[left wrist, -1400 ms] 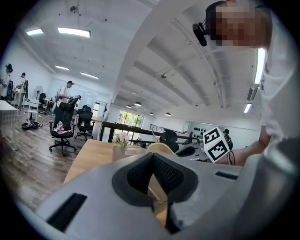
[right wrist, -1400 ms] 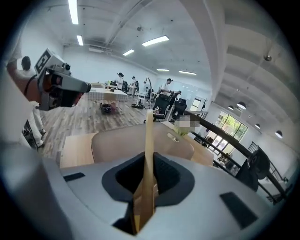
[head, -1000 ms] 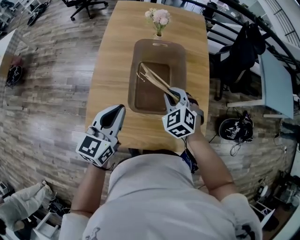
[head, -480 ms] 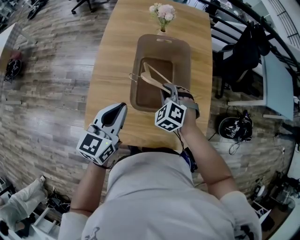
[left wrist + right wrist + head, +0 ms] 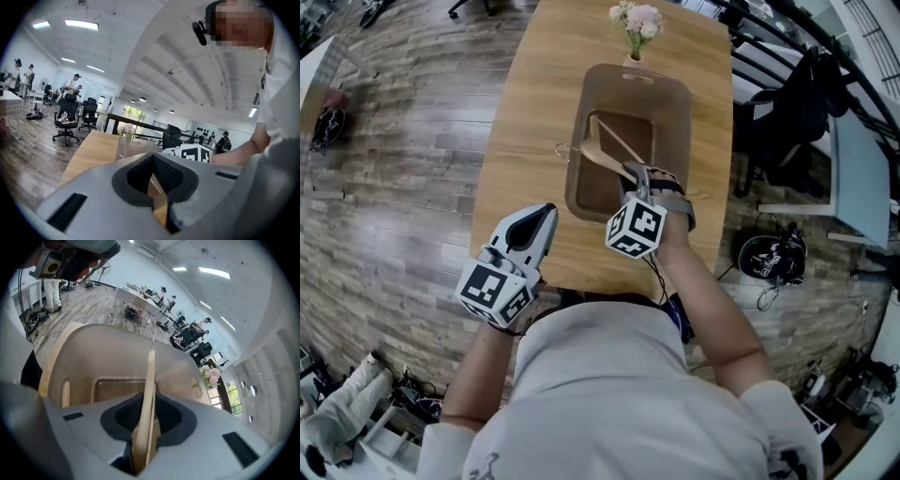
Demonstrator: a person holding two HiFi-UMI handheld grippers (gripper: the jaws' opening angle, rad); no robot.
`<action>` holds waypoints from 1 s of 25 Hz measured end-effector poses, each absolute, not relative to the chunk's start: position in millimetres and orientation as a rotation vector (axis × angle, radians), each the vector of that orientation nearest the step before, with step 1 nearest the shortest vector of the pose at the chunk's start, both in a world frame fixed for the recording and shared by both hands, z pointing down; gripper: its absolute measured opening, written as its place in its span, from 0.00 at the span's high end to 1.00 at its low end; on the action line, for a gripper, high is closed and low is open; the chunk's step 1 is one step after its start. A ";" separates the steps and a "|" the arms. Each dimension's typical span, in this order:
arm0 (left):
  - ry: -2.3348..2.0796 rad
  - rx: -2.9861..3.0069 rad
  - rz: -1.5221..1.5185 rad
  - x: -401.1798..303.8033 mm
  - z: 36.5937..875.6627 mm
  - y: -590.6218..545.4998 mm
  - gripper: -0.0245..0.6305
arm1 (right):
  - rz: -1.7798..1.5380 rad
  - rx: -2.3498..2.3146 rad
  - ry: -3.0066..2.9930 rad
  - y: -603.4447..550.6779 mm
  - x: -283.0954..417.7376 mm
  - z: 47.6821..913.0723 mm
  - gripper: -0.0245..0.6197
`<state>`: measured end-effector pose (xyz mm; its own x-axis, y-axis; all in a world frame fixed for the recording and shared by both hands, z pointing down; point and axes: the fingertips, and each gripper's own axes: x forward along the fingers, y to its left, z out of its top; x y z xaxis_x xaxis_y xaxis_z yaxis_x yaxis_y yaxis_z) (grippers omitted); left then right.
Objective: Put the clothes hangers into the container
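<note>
A wooden clothes hanger point(image 5: 607, 150) with a metal hook slants over the brown container point(image 5: 677, 103) on the table; its hook reaches past the container's left rim. My right gripper point(image 5: 640, 174) is at the container's near edge with the hanger point(image 5: 149, 380) standing between its pads. Those jaws are opening, and the hanger's lower end still sits tight in the slot between them. The container's inner floor point(image 5: 112, 387) lies just beyond. My left gripper point(image 5: 540, 217) hovers over the table's near left edge, shut and holding nothing.
A small vase of pink flowers point(image 5: 639, 19) stands at the table's point(image 5: 525, 122) far end, just behind the container. Office chairs and a dark bag stand on the floor to the right. Wooden floor lies to the left.
My right gripper has carried the hanger forward and left over the container, and the hook has swung out past the left rim. The left gripper has stayed put.
</note>
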<state>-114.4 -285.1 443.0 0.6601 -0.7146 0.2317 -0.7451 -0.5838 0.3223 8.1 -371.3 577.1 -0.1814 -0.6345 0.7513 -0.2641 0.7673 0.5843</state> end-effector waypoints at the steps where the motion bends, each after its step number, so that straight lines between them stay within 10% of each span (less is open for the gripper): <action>1: -1.147 2.486 0.107 -114.4 443.4 -285.0 0.95 | -0.377 0.701 -1.774 -370.8 6.6 577.3 0.82; 25: -1.132 2.572 0.089 -128.7 415.2 -236.6 0.95 | -0.293 0.906 -1.963 -324.2 -4.7 500.9 0.73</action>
<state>-128.7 -236.6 415.2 0.6826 -0.7065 0.1866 -0.7270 -0.6306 0.2718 -4.7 -324.2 500.9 -0.3023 -0.6979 0.6493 -0.4776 0.7004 0.5304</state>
